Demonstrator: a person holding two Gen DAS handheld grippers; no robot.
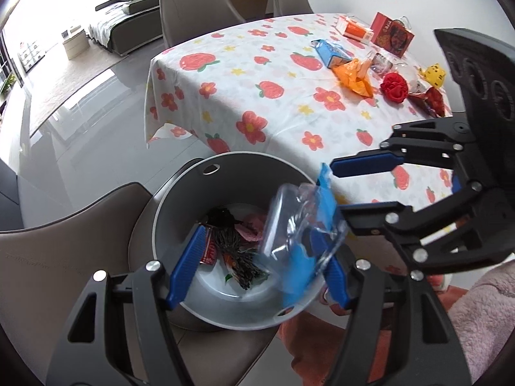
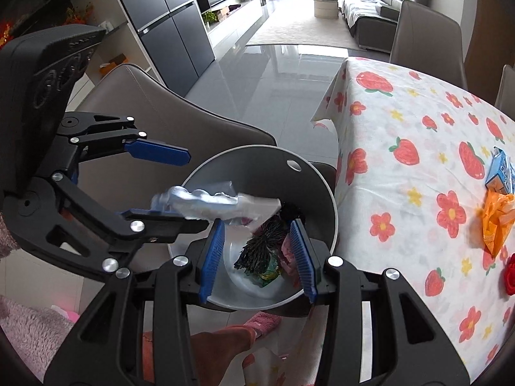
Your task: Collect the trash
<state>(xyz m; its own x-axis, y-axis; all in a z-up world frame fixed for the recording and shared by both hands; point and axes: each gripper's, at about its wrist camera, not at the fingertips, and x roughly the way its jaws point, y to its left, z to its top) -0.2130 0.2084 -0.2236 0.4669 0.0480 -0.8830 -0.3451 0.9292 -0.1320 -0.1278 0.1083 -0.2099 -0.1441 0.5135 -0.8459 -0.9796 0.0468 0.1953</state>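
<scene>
A grey round bin (image 1: 180, 199) (image 2: 322, 189) stands on a brown chair beside the table; dark and red trash lies at its bottom. A clear and blue plastic package (image 1: 299, 238) (image 2: 219, 204) hangs blurred over the bin's mouth, between open fingers. My left gripper (image 1: 257, 267) is open above the bin; it shows at left in the right wrist view (image 2: 180, 189). My right gripper (image 2: 257, 257) is open over the bin; it shows at right in the left wrist view (image 1: 341, 186). More trash lies on the table: a blue carton (image 1: 330, 52), an orange wrapper (image 1: 354, 75), a red crumpled piece (image 1: 394, 87).
The table has a strawberry and flower cloth (image 1: 257, 74) (image 2: 402, 148). Red boxes (image 1: 392, 35) and a yellow item (image 1: 434, 75) lie at its far side. Brown chairs (image 1: 193, 3) stand around it. A person's foot in a pink slipper (image 2: 254, 325) is below.
</scene>
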